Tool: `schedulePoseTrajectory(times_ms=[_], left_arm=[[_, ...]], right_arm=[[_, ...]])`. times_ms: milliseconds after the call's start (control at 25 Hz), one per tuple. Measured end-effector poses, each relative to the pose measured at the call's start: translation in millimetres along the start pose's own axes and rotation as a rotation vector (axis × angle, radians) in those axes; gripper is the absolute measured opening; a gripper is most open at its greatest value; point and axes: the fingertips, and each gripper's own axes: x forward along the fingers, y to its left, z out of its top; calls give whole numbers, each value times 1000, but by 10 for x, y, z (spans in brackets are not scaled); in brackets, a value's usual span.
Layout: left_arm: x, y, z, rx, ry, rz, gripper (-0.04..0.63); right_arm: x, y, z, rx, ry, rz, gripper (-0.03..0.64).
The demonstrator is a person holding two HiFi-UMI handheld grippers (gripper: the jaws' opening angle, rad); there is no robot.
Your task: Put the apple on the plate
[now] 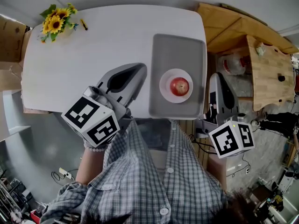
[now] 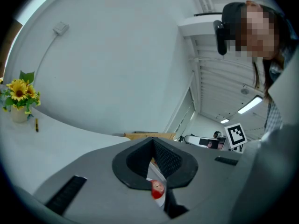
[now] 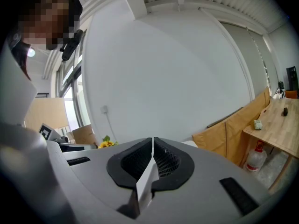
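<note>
A red apple (image 1: 179, 86) rests on a small white plate (image 1: 165, 88), and the plate stands on a grey tray (image 1: 177, 50) at the right side of the white table (image 1: 93, 45). My left gripper (image 1: 140, 71) hovers just left of the tray, jaws shut on nothing. Through a low gap under its jaws in the left gripper view (image 2: 153, 141), a sliver of the apple (image 2: 157, 187) shows. My right gripper (image 1: 217, 78) hangs past the tray's right edge, off the table, also shut and empty. In the right gripper view (image 3: 153, 141) its jaws meet.
A vase of sunflowers (image 1: 57, 20) and a small dark item (image 1: 84, 24) stand at the table's far left corner. Right of the table are a wooden board (image 1: 224, 24), a water bottle (image 1: 233, 63) and a wooden bench (image 1: 268, 73). A cardboard box (image 1: 10, 36) sits far left.
</note>
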Motion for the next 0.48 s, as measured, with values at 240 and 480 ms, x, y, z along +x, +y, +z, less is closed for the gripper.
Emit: schedulePoseTrajectory(times_ms=[240,480], left_arm=[[8,11,-13,-5,4,-2,9],[29,-7,-48,-6,10,-2,9]], right_arm=[[9,20,-19,-1,7,10,29],[-9,-2,-45,-2,13,13,29]])
